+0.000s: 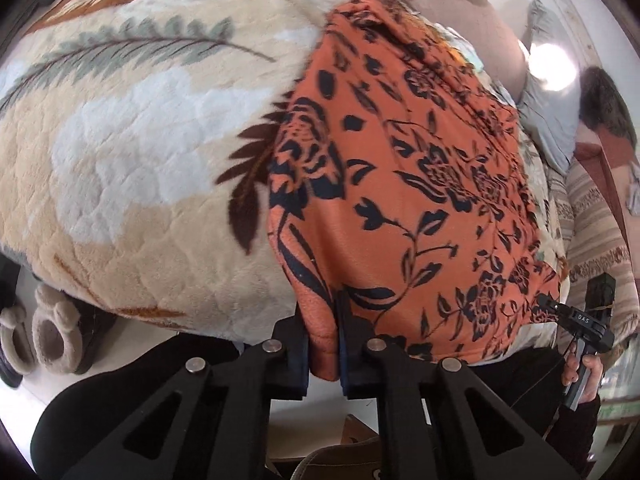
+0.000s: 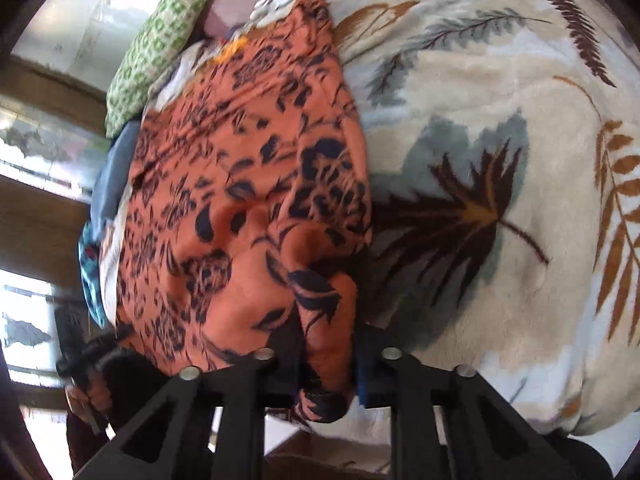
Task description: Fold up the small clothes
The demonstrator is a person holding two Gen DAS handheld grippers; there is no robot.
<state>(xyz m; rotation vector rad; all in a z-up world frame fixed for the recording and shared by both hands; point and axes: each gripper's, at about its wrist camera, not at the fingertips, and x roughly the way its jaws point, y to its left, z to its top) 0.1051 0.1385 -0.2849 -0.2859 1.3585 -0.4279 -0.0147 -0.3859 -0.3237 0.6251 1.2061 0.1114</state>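
Both grippers are clamped on the near edge here: our left gripper (image 1: 323,340) pinches one bottom corner of the orange floral garment (image 1: 408,168), our right gripper (image 2: 328,364) has a bunched fold of the other corner. From the jaws the cloth runs straight away from us, long axis pointing up the leaf-print blanket (image 1: 132,168) toward the green pillow (image 2: 160,36). So the fold probably means carrying both corners forward together, neither hand nearer.
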